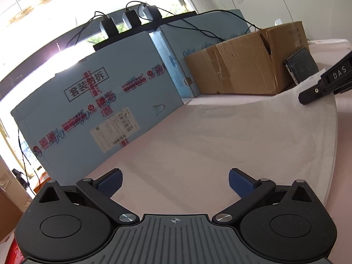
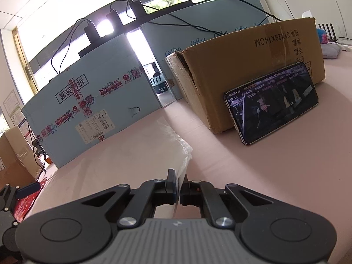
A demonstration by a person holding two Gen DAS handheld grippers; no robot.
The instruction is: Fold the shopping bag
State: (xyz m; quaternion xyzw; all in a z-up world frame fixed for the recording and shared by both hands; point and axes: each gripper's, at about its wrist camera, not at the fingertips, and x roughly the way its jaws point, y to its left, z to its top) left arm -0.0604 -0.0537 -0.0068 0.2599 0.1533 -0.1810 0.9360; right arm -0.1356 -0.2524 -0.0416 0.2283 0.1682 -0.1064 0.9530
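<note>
The white shopping bag [image 1: 253,140] lies flat on the pink table, with a stitched hem along its right edge. My left gripper [image 1: 175,181] is open, its blue pads [image 1: 110,183] spread just above the bag's near end, holding nothing. My right gripper [image 2: 180,183] is shut on a fold of the white bag [image 2: 154,151], which spreads out ahead to the left. The right gripper's black finger also shows in the left wrist view [image 1: 325,83] at the bag's far right corner.
A pale blue carton [image 1: 92,110] stands along the left and back of the table. A brown cardboard box [image 2: 246,74] stands at the back right, with a phone [image 2: 271,101] playing video leaning on it. Pink table surface [image 2: 275,176] lies to the right.
</note>
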